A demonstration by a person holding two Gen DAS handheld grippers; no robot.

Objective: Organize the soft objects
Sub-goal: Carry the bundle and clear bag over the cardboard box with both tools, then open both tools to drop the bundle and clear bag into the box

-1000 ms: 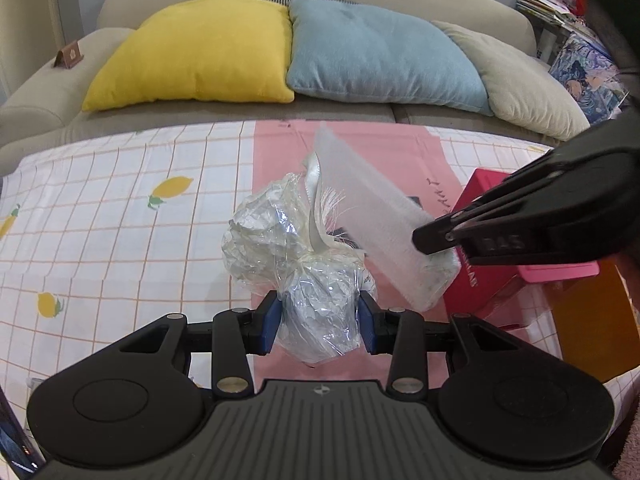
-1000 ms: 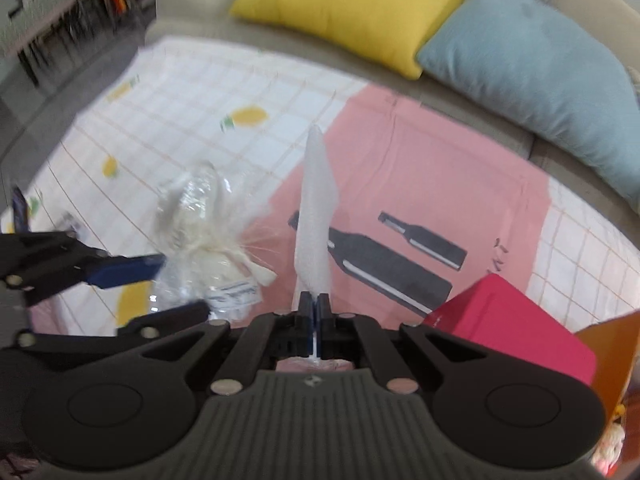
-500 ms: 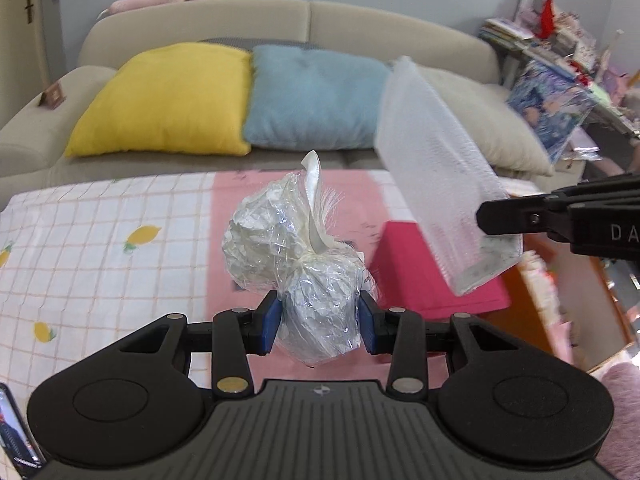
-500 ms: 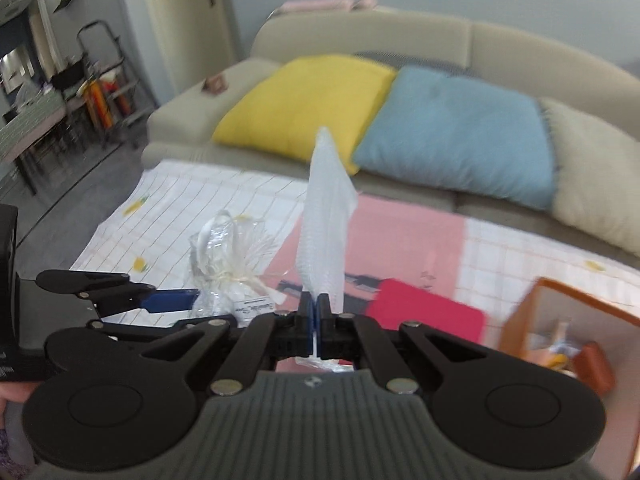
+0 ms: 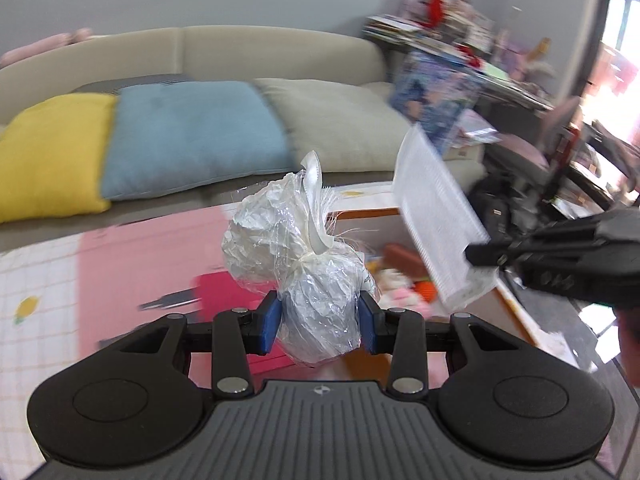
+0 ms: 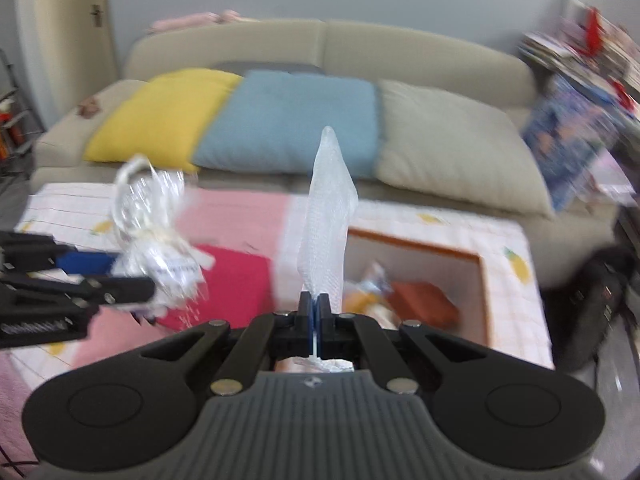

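My left gripper (image 5: pixel 319 322) is shut on a crinkled clear plastic bundle (image 5: pixel 296 256) tied with a white ribbon, held in the air. My right gripper (image 6: pixel 319 320) is shut on the edge of a flat white mesh pouch (image 6: pixel 326 220), which stands upright between its fingers. In the left wrist view the pouch (image 5: pixel 438 216) hangs to the right of the bundle, pinched by the right gripper (image 5: pixel 480 256). In the right wrist view the bundle (image 6: pixel 160 236) and left gripper (image 6: pixel 116 272) are at the left. An orange-rimmed box (image 6: pixel 416 246) with soft toys lies below and ahead.
A red box (image 6: pixel 236 280) sits on the pink and lemon-print cloth (image 6: pixel 516 264) left of the orange-rimmed box. A beige sofa (image 6: pixel 320 48) behind holds yellow (image 6: pixel 160 112), blue (image 6: pixel 288 120) and beige (image 6: pixel 448 140) cushions. Cluttered shelves (image 5: pixel 460 40) and dark bags (image 6: pixel 592 304) stand at the right.
Both grippers have swung to the right with their loads and risen. The orange-rimmed box with toys has come into view under them; the yellow cushion has slid to the left.
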